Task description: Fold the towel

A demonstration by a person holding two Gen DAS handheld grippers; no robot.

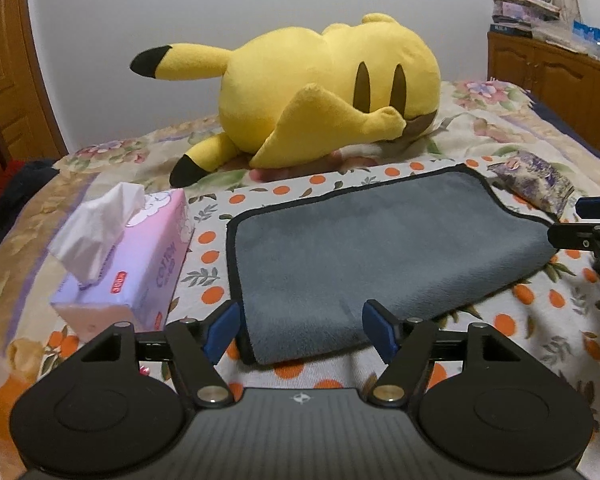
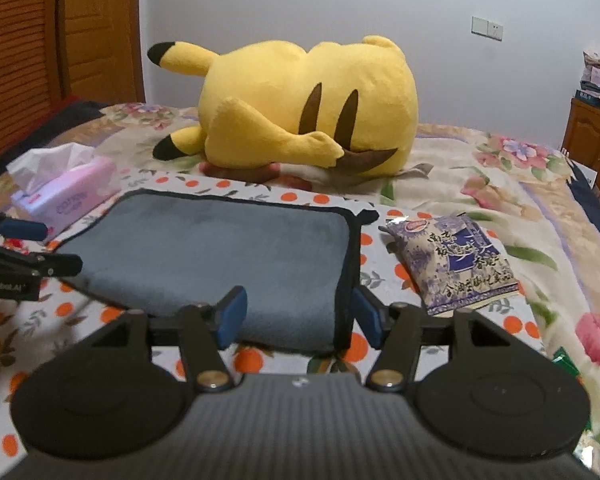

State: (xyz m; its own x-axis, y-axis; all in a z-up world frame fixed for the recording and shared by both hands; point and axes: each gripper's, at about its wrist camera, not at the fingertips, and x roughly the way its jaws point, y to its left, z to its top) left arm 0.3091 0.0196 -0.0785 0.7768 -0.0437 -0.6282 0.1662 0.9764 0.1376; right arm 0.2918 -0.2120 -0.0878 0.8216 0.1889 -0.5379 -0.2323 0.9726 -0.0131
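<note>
A grey towel [image 1: 364, 240] with black trim lies folded over on an orange-dotted cloth [image 1: 540, 320] on the bed. My left gripper [image 1: 302, 330] is open, its blue pads on either side of the towel's near left corner. The towel also shows in the right wrist view [image 2: 220, 256]. My right gripper [image 2: 300, 316] is open around the towel's near right corner, where the black trim runs between the pads. Each gripper shows at the edge of the other's view, the right gripper [image 1: 592, 220] and the left gripper [image 2: 20, 248].
A pink tissue box [image 1: 128, 264] stands left of the towel. A purple snack packet [image 2: 456, 264] lies to its right. A big yellow plush toy [image 1: 312, 92] lies behind the towel. Wooden cabinets [image 1: 560, 76] stand beside the bed at right.
</note>
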